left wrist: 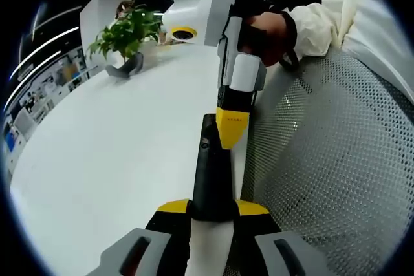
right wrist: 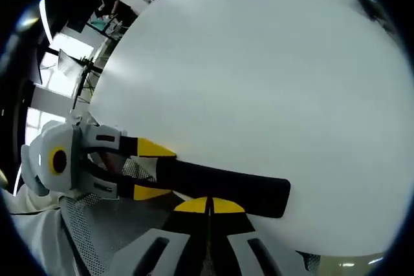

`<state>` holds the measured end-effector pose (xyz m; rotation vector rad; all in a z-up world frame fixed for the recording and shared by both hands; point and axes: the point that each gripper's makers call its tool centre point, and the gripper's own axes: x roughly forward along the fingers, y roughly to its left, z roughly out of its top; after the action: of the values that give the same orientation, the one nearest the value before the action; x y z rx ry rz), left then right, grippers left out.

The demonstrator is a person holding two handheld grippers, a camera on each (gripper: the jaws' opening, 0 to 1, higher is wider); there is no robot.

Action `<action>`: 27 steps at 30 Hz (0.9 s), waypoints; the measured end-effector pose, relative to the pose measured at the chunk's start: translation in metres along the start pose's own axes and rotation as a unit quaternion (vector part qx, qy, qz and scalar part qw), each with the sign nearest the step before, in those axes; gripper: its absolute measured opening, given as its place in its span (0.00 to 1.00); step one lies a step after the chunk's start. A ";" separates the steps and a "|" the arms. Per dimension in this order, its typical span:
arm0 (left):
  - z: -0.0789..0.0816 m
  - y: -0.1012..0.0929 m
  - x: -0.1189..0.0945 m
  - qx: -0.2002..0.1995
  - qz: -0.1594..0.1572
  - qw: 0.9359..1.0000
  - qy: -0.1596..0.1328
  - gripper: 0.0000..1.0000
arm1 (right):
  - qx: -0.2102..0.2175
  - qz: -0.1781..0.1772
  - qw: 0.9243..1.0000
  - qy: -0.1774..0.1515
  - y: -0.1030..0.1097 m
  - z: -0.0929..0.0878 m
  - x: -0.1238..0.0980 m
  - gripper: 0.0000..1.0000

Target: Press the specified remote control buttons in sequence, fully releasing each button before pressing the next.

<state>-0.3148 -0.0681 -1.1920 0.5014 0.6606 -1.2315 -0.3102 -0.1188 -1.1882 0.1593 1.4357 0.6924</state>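
A slim black remote control points away from me over the edge of the white table. My left gripper is shut on its near end, one yellow-tipped jaw on each side. My right gripper comes down from above, held by a person's hand; its jaws are shut and the yellow tip rests on the far part of the remote, beside a small button. In the right gripper view my right gripper sits shut against the remote control, whose left end the left gripper clamps.
A potted green plant stands at the table's far end. A grey mesh chair surface lies to the right of the remote, below a white sleeve. The table top stretches wide beyond the remote.
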 end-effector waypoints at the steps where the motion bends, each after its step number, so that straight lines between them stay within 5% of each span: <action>1: 0.000 0.000 0.000 0.000 0.000 1.000 0.000 0.24 | 0.002 0.002 1.000 0.001 0.000 0.000 0.000 0.00; 8: 0.000 0.000 0.000 0.001 0.001 1.000 0.001 0.24 | 0.012 0.032 0.999 -0.010 0.010 0.005 0.000 0.00; 27: 0.000 0.001 0.001 0.001 0.000 1.000 0.000 0.24 | -0.010 0.020 0.999 -0.027 0.008 0.013 0.003 0.00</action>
<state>-0.3141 -0.0685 -1.1923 0.5034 0.6594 -1.2318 -0.3010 -0.1069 -1.1844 0.1902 1.3763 0.7296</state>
